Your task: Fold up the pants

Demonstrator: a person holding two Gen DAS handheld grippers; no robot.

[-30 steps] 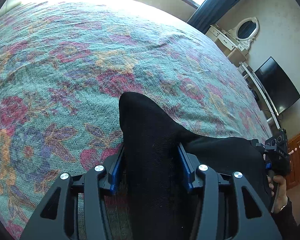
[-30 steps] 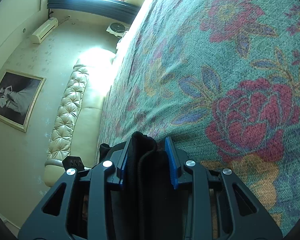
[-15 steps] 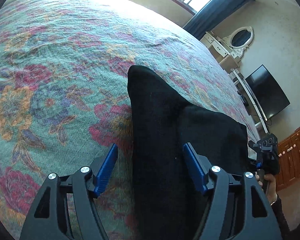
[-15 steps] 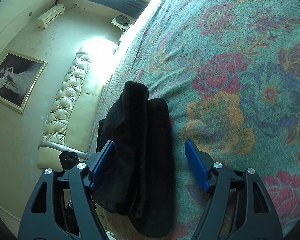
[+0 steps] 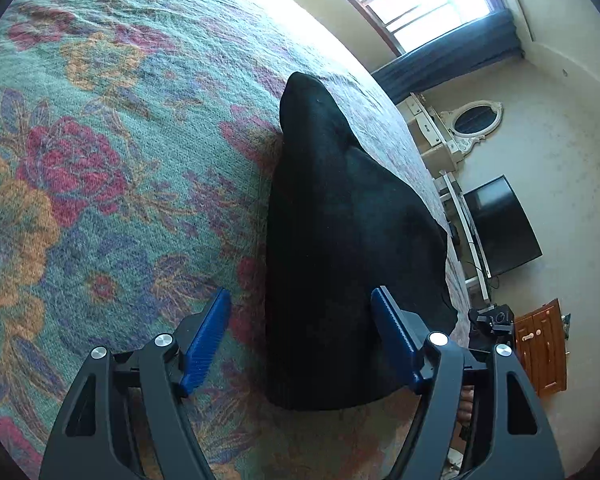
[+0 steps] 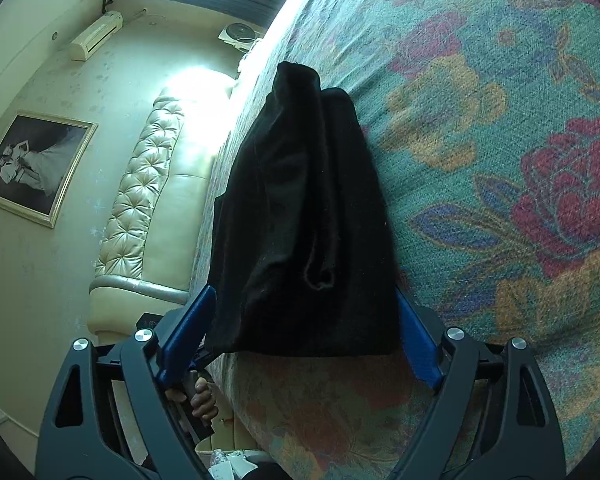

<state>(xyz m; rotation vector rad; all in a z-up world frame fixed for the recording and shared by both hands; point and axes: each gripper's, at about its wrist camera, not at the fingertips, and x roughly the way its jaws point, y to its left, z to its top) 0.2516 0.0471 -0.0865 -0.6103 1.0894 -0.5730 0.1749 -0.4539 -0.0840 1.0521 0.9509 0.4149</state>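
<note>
As seen from the left wrist, the black pants lie folded on the floral bedspread; the left gripper stands spread wide, its blue pads flanking the near end without pinching it. From the right wrist, the same bundle lies near the bed's edge, the right gripper likewise parted, holding nothing. A tufted headboard stands beyond.

Right gripper with blue-padded jaws spread wide, gripping nothing. Between them lies the folded black fabric pants, flat on the teal floral bedspread, near the bed's edge. Cream tufted headboard beyond.
</note>
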